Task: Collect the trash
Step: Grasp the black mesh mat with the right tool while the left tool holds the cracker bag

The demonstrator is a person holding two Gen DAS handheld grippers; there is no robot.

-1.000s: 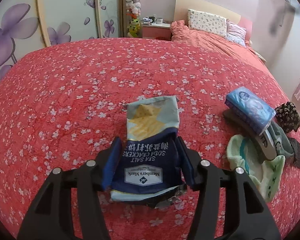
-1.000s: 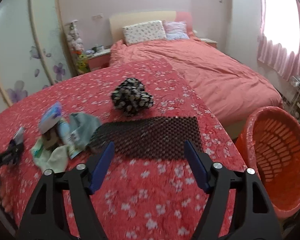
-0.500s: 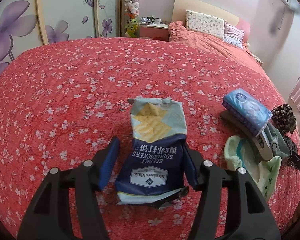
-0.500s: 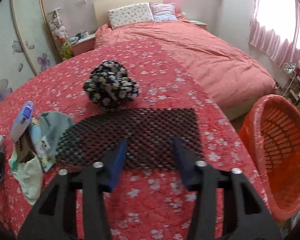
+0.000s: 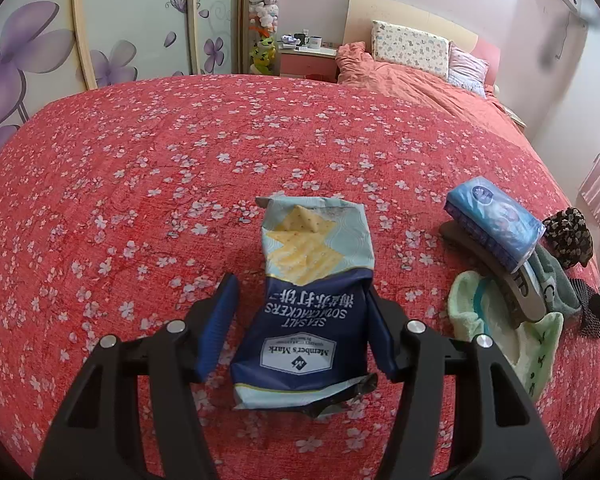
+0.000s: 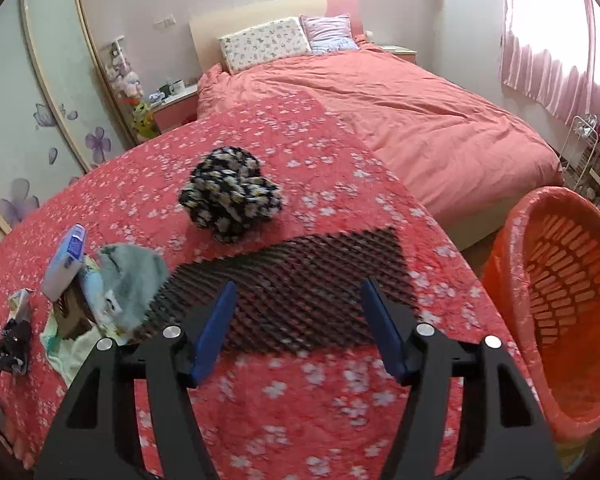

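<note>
Left tool (image 5: 302,320) is seen spread wide, astride the lower, dark-blue half of a soda cracker bag (image 5: 312,300); a gap is visible between the left pad and the bag, while the right pad sits just beside or against the bag edge, contact cannot be confirmed, so nothing is clamped. The bag is laid flat on the red floral bedspread (image 5: 180,168), label upside down to the camera, pale crumpled top pointed away, torn foil end nearest the tool. To its right a pile is seen: a blue tissue pack (image 5: 496,216) resting on a brown hair clip (image 5: 496,276), with a pale green cloth (image 5: 496,320) and a grey-green cloth (image 5: 556,280) beneath and beside them, and a black-and-cream floral fabric ball (image 5: 570,236) further right. Right tool (image 6: 300,324) is held open and empty above the near edge of a black mesh mat (image 6: 300,276), which is spread flat on the bedspread; whether the pads touch it cannot be told. The fabric ball (image 6: 230,196) is seen just beyond the mat, the tissue pack (image 6: 66,256) and cloths at its left end. An orange slotted basket (image 6: 560,280) lined with a clear bag is placed off the bed edge at far right. Right view is motion-blurred.
</note>
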